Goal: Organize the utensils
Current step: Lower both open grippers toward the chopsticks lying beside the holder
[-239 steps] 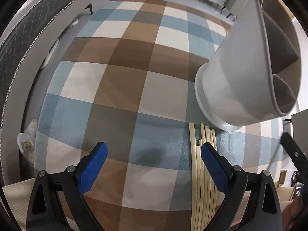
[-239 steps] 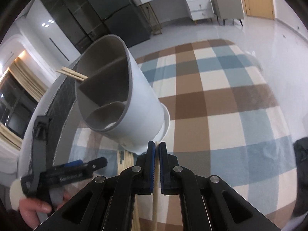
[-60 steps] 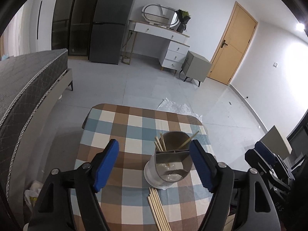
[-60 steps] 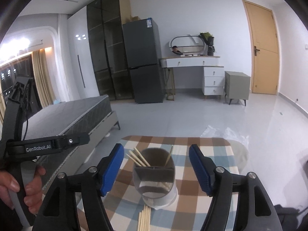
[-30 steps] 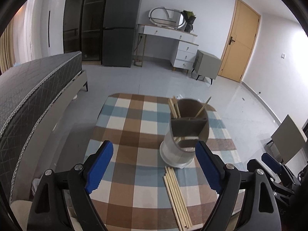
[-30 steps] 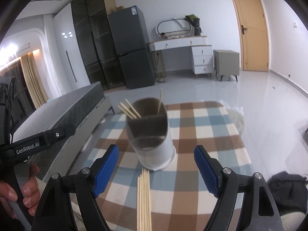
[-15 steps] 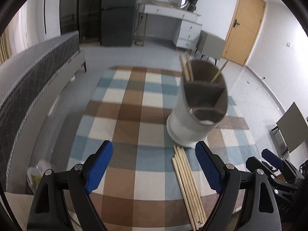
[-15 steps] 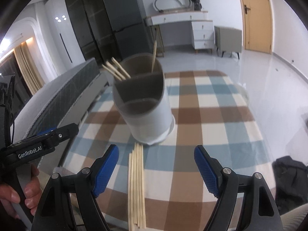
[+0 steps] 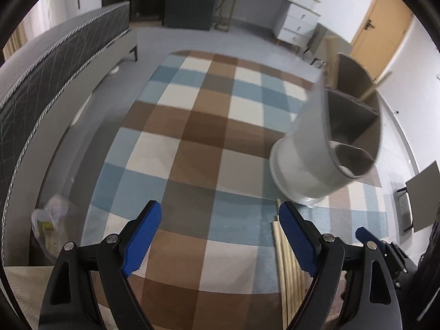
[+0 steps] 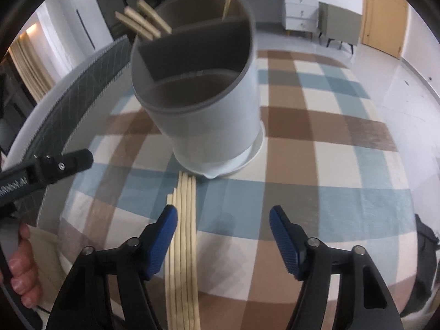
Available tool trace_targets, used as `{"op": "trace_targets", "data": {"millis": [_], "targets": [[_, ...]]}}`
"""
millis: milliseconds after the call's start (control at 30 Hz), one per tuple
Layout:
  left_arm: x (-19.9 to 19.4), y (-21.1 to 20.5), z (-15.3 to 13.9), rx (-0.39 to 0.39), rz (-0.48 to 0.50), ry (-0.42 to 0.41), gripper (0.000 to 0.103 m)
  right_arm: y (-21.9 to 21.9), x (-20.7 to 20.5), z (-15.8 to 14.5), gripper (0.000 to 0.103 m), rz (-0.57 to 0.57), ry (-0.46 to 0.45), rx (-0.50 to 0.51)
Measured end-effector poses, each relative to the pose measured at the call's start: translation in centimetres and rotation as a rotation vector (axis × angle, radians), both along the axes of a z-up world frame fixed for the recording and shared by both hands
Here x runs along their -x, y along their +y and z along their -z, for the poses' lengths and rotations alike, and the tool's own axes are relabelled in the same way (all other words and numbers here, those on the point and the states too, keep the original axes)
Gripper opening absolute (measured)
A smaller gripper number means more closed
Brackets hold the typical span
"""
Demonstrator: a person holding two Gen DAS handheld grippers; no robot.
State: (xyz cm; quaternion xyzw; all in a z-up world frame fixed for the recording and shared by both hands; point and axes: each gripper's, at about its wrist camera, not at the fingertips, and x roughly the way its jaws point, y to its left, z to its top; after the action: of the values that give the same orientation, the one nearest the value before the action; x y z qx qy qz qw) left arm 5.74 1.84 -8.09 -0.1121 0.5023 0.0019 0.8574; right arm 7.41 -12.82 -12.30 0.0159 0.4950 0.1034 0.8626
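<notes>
A grey-white divided utensil holder [image 10: 209, 104] stands on the checked tablecloth [image 10: 316, 143]; it also shows in the left wrist view [image 9: 324, 148]. Several chopsticks [image 10: 145, 24] stick out of its far compartments. A bundle of loose wooden chopsticks [image 10: 184, 233] lies on the cloth in front of the holder, also seen in the left wrist view [image 9: 288, 269]. My right gripper [image 10: 222, 228] is open and empty, its left finger beside the bundle. My left gripper [image 9: 220, 228] is open and empty, left of the bundle.
A bed [image 9: 41, 82] runs along the left of the table. A plastic bag [image 9: 52, 228] lies on the floor by the table's left edge. A white dresser [image 9: 291, 8] and a door [image 9: 376, 24] stand at the back. The left gripper's body [image 10: 46, 170] shows at left.
Both grippers have come down and closer to the table from high above it. The holder and the loose chopsticks now loom larger. Both stay open.
</notes>
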Motion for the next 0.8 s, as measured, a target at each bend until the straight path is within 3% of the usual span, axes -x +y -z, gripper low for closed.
{"op": "trace_targets", "data": {"millis": [100,233,800], "targets": [[-0.4,0.5,0.6,0.004,-0.023,0.030,0.084,1.1,-0.8,1.1,0.052,-0.035,0.033,0.021],[-0.7,1.0,1.1,0.025,-0.049,0.060,0.084,2.7,-1.4,2.5,0.027,-0.099,0.048,0.118],[-1.2,2.0,1.5,0.073,-0.081,0.093,0.084,3.0,-1.6,3.3,0.026,-0.141,0.095,0.056]]}}
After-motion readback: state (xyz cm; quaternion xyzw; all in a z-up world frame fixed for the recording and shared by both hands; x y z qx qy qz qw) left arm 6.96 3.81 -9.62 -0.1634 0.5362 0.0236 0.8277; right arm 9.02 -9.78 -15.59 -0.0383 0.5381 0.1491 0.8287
